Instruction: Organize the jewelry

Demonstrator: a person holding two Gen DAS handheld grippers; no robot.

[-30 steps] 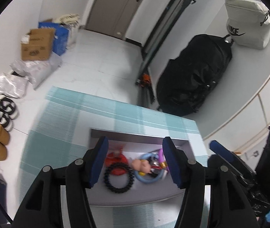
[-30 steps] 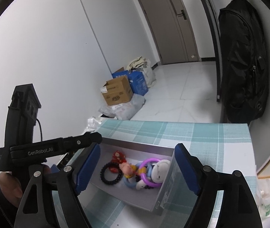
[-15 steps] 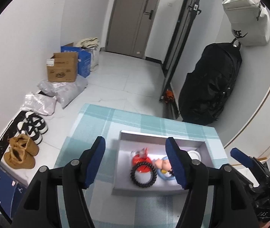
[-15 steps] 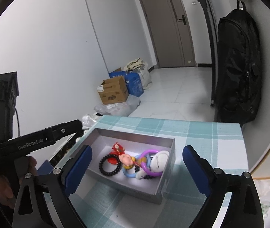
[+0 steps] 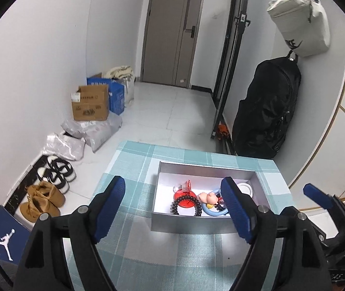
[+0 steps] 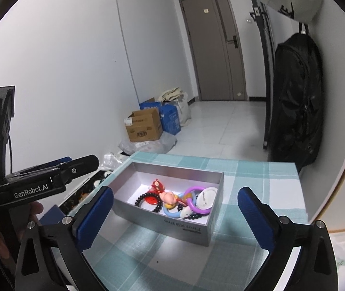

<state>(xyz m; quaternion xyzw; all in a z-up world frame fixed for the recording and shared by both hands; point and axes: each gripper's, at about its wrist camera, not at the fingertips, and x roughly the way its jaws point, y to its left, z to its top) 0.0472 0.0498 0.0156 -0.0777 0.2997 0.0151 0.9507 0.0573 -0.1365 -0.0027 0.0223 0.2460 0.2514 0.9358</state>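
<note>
A grey open box (image 5: 204, 226) (image 6: 167, 228) stands on the teal checked tablecloth (image 5: 133, 169) (image 6: 257, 172). Inside lie a black bead bracelet (image 5: 176, 209) (image 6: 145, 197), a red charm (image 5: 184, 194) (image 6: 157, 185), a small doll head (image 5: 207, 197) (image 6: 168, 197), a blue ring (image 5: 214, 212) (image 6: 170, 212), a purple ring (image 6: 193, 197) and a white round badge (image 6: 206, 200). My left gripper (image 5: 176, 209) is open and empty, above and short of the box. My right gripper (image 6: 176, 214) is open and empty, held back from the box's near side.
The table ends at the far edge with tiled floor beyond. Cardboard boxes (image 5: 90, 105) (image 6: 144, 127), plastic bags (image 5: 92, 131) and shoes (image 5: 56, 172) line the left wall. A black backpack (image 5: 267, 111) (image 6: 296, 101) hangs on the right wall.
Both grippers have pulled back and up from the box, so it looks smaller and farther. The jaws stay open. The jewelry in the box has not moved.
</note>
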